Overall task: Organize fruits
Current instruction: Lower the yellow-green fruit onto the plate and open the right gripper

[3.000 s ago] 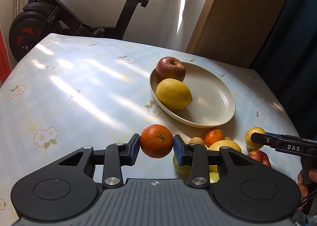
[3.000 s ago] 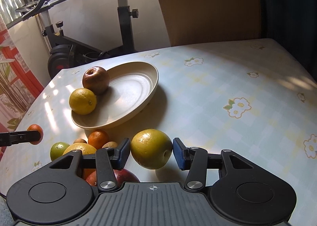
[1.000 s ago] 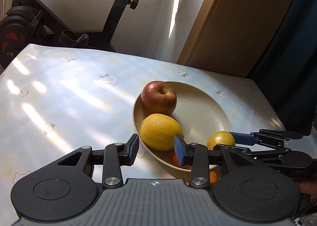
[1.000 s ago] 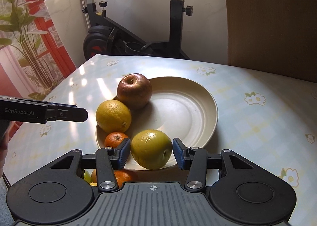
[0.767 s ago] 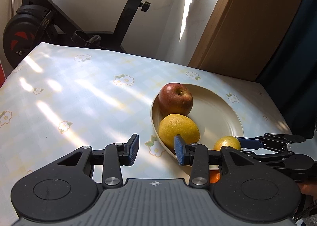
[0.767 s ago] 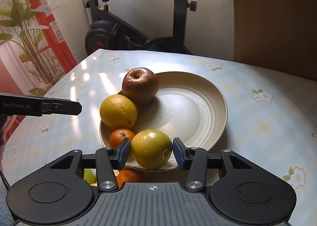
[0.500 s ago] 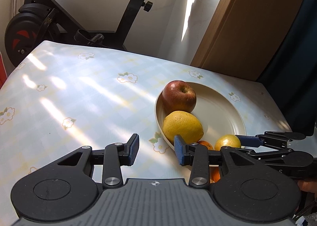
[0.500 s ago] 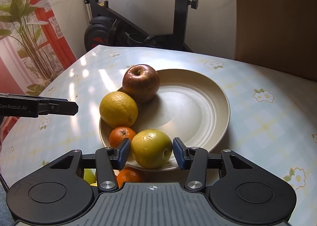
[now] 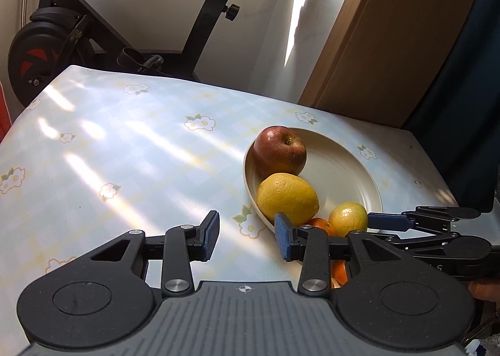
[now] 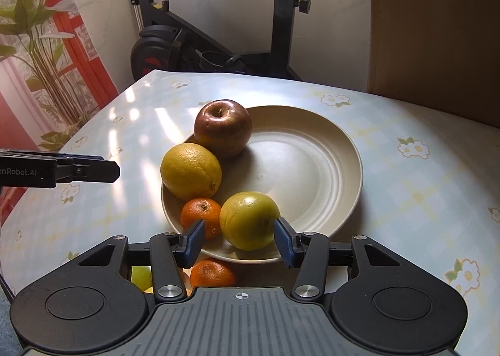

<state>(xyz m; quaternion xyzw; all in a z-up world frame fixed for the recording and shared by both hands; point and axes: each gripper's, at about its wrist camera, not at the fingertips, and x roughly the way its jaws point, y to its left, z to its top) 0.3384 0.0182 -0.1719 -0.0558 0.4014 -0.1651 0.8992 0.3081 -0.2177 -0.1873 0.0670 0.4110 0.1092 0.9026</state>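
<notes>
Sunlit floral-clothed table: the right gripper, jaws opening, releases a yellow-green round fruit near the cream plate's rim; it may roll off. The left gripper gapes empty.

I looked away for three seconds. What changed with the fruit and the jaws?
The left gripper dropped its small orange onto the cream plate. The right gripper carried the yellow-green fruit there; its jaws are opening around it. The red apple and lemon stayed put.
</notes>
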